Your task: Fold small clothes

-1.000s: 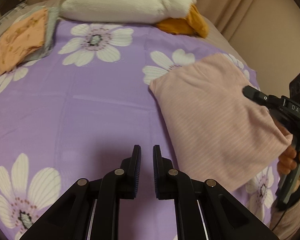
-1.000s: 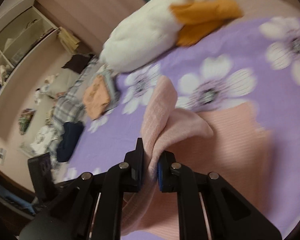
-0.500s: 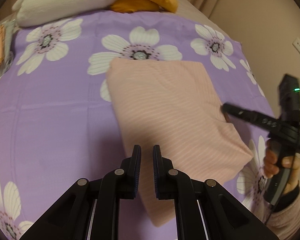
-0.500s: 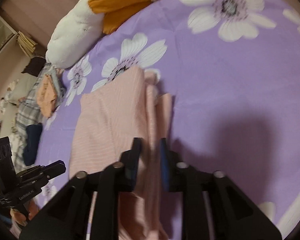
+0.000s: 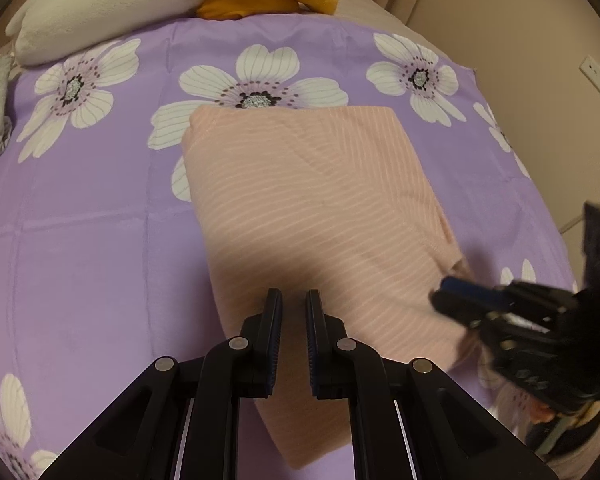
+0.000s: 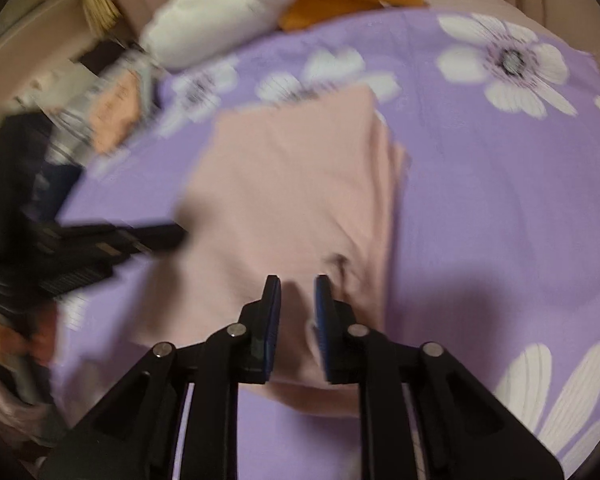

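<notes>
Folded pink garment (image 5: pixel 320 216) lies on the bedspread (image 5: pixel 80 240); left claw (image 5: pixel 293 308) clenched empty, right claw (image 6: pixel 297 294) closing, gripping nothing.

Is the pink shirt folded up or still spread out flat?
Folded. The pink shirt lies on the purple flowered bedspread as a neat rectangle, with stacked layers showing along its right edge in the right wrist view.

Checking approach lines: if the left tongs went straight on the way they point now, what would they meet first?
Most likely the folded pink garment lying on the purple bedspread; nothing shows between it and the left tongs, though depth is unclear.
</notes>
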A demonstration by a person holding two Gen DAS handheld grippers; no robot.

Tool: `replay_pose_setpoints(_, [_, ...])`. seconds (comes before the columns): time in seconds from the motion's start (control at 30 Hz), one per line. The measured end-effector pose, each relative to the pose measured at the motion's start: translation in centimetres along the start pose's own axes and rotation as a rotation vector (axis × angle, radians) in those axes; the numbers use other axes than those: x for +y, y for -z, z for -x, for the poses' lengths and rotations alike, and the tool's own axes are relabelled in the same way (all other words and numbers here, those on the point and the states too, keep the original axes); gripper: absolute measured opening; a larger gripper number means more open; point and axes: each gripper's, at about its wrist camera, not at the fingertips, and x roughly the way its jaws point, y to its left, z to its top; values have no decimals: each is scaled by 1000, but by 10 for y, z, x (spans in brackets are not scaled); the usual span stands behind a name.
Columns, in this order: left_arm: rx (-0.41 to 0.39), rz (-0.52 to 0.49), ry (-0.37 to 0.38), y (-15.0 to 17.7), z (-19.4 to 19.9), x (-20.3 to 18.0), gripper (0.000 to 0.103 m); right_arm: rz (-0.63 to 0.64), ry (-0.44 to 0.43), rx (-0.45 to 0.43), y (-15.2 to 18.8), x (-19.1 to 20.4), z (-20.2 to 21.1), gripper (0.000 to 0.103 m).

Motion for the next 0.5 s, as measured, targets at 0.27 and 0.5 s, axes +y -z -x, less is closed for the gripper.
replay_pose_setpoints(0.27, [-7,-25,-7,3,3,-5,7,8,-36,-46,7,2,24,20])
replay_pose_setpoints(0.5, [-8,-34,-6,4,3,-9,7,63,-100,-55,15,32,23,20])
